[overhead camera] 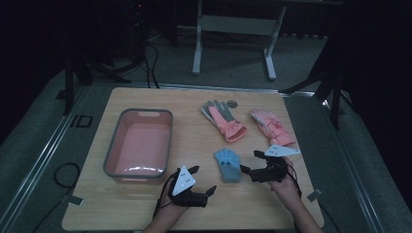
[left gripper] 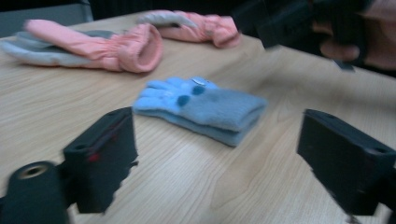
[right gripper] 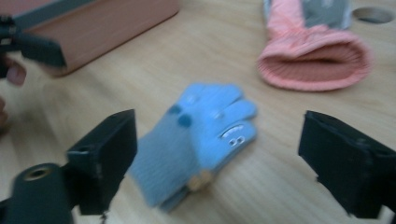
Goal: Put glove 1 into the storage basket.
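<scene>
A small blue knit glove (overhead camera: 228,164) lies flat near the table's front middle, fingers toward the far side; it is also ahead of both pairs of jaws as the blue glove (left gripper: 201,108) and blue glove (right gripper: 201,135). My left gripper (overhead camera: 203,179) stands open to the glove's left, nothing between its jaws. My right gripper (overhead camera: 248,161) is open just right of the glove, also empty. Beyond lie a pink-and-grey glove (overhead camera: 222,119) and a pink glove (overhead camera: 272,127). A pink tub with a grey rim (overhead camera: 112,145) sits at the left.
A round hole or grommet (overhead camera: 232,103) marks the table's far edge. The wooden table (overhead camera: 126,204) has bare room along its front. A metal desk frame (overhead camera: 233,29) stands on the floor beyond, with cables at the left.
</scene>
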A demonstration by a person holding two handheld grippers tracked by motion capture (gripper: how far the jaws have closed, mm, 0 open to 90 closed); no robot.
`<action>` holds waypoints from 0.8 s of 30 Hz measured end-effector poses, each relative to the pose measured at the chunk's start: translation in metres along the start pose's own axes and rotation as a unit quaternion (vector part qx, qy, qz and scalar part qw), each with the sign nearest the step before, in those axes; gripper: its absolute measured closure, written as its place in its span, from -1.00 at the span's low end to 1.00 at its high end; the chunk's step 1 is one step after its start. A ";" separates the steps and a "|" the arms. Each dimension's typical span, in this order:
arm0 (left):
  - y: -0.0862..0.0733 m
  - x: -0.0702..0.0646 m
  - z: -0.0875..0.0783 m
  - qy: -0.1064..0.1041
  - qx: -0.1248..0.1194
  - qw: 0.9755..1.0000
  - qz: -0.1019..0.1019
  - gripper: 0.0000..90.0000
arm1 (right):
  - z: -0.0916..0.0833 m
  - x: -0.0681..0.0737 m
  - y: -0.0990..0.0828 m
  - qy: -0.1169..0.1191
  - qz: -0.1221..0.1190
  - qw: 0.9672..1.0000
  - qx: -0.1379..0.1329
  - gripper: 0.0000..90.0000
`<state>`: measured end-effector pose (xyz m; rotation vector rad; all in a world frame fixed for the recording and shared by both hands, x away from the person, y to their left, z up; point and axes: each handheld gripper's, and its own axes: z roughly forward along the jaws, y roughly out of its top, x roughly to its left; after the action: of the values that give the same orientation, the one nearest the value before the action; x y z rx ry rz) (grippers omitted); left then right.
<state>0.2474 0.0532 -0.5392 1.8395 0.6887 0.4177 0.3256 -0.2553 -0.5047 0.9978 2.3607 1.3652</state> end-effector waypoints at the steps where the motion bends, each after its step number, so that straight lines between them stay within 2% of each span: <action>1: 0.002 0.000 0.004 -0.007 0.011 1.000 0.013 -0.69 | -0.001 0.000 0.001 -0.005 0.001 1.000 -0.003 -0.76; 3: 0.005 0.000 0.012 -0.025 0.031 0.999 0.031 -0.67 | -0.002 -0.002 0.003 -0.014 -0.001 1.000 -0.004 -0.76; 5: 0.009 -0.002 0.021 -0.040 0.047 0.997 0.049 -0.66 | -0.001 -0.004 0.005 -0.009 0.003 1.000 -0.001 -0.70; 7: 0.012 -0.006 0.029 -0.042 0.057 0.995 0.073 -0.63 | 0.001 -0.006 0.007 -0.016 -0.001 1.000 0.001 -0.52; 8: 0.014 -0.006 0.032 -0.047 0.062 0.994 0.082 -0.54 | 0.003 -0.006 0.009 -0.019 -0.002 1.000 0.005 -0.41; 9: 0.016 -0.007 0.036 -0.054 0.066 0.992 0.088 -0.50 | 0.004 -0.007 0.010 -0.024 -0.003 1.000 0.009 -0.19; 11: 0.020 -0.009 0.045 -0.067 0.079 0.989 0.109 -0.42 | 0.009 -0.009 0.013 -0.024 0.003 1.000 0.009 -0.06; 12: 0.021 -0.011 0.049 -0.067 0.084 0.987 0.123 -0.38 | 0.013 -0.010 0.014 -0.015 0.009 1.000 0.013 0.06; 14: 0.023 -0.012 0.057 -0.073 0.099 0.981 0.149 -0.24 | 0.021 -0.012 0.015 -0.013 0.023 0.999 0.018 0.12; 15: 0.024 -0.013 0.060 -0.075 0.110 0.977 0.164 -0.19 | 0.026 -0.014 0.016 -0.003 0.029 0.999 0.020 0.13; 17: 0.025 -0.014 0.066 -0.077 0.122 0.972 0.185 -0.16 | 0.034 -0.015 0.016 0.000 0.044 0.999 0.025 0.13; 18: 0.025 -0.016 0.069 -0.076 0.122 0.970 0.194 -0.13 | 0.039 -0.016 0.016 0.007 0.051 0.998 0.025 0.10; 19: 0.027 -0.017 0.070 -0.075 0.121 0.969 0.201 -0.13 | 0.042 -0.017 0.016 0.011 0.056 0.998 0.026 0.09; 21: 0.030 -0.017 0.074 -0.076 0.116 0.969 0.203 -0.12 | 0.050 -0.018 0.016 0.013 0.060 0.998 0.029 0.04; 23: 0.032 -0.016 0.078 -0.077 0.117 0.968 0.210 -0.12 | 0.058 -0.019 0.017 0.012 0.066 0.997 0.040 0.00; 24: 0.033 -0.015 0.080 -0.077 0.120 0.966 0.215 -0.12 | 0.062 -0.020 0.017 0.012 0.066 0.997 0.046 -0.04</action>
<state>0.2905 -0.0231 -0.5370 2.2326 0.2342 0.4810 0.3797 -0.2210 -0.5261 1.1884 2.4336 1.3288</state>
